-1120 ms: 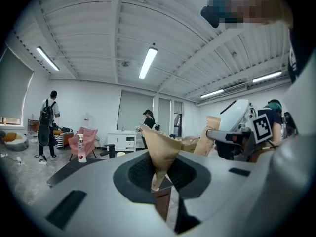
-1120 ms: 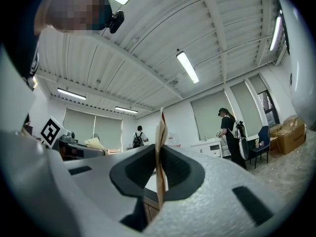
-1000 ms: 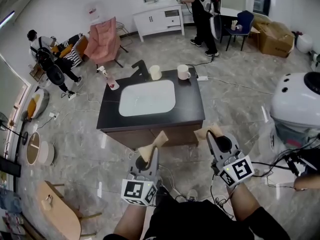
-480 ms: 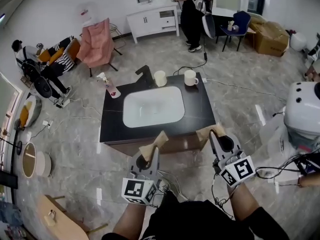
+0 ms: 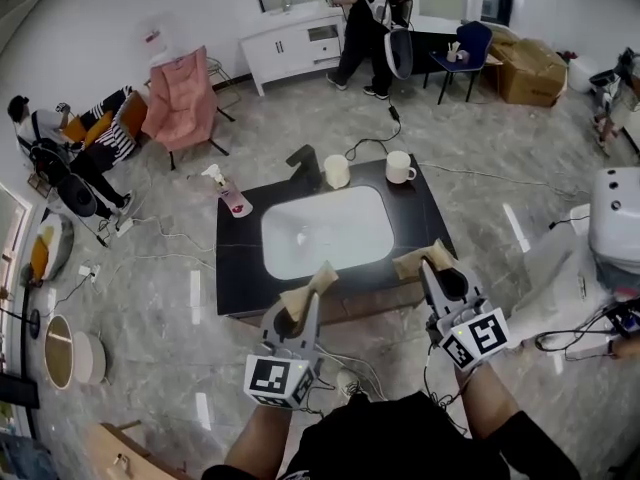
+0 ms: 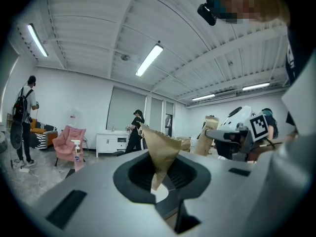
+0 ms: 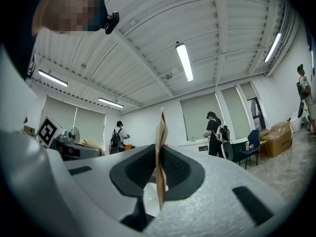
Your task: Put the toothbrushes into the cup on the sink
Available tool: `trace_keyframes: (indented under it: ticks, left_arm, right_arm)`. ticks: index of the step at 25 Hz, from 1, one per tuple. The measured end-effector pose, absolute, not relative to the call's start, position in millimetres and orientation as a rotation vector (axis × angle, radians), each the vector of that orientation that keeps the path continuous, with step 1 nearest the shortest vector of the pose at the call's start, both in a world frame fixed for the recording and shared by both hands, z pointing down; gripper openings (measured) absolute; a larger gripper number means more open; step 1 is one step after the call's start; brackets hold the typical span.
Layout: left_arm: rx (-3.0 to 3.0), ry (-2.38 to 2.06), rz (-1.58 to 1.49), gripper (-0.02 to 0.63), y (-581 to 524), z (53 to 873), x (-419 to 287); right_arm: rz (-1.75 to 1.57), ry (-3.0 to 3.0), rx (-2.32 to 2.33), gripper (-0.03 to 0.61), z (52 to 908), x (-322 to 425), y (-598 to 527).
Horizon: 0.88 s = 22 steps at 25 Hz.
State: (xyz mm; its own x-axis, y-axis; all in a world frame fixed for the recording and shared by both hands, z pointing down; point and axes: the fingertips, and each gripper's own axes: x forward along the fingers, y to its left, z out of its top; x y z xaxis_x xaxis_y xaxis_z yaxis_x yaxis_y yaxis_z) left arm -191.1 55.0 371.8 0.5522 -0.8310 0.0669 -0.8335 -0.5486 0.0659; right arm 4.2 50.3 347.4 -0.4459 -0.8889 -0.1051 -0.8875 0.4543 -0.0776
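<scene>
Before the sink worktop [image 5: 238,268], your left tool [image 5: 324,271] and right tool [image 5: 420,260] sit closed, empty; next, find the toothbrushes and open up.

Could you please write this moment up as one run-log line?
stage: before sink, nothing picked | left gripper: shut, empty | right gripper: shut, empty | cup and mug: by faucet | toothbrushes: none visible

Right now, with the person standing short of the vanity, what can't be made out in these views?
- Toothbrushes: none findable in the head view; anything that thin on the black counter would be too small.
- Contents of the cream cup and white mug: head view, too small.
- Sink basin in both gripper views: hidden behind the bodies of the left gripper and right gripper.
</scene>
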Motion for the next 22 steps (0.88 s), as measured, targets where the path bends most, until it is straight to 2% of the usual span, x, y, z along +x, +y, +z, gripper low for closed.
trace_keyframes:
  ticks: [10,22]
  left_arm:
    - [2.708,-1.395,0.007,0.048,31,372,-229]
    - [2.689,-1.433,0.023,0.048,-15,365,-212]
  right_arm:
    - [0.022,2.574,-1.599,0.041,338,-43,28]
    - [0.05,2.567,-1.568,0.041,328,-22,-24]
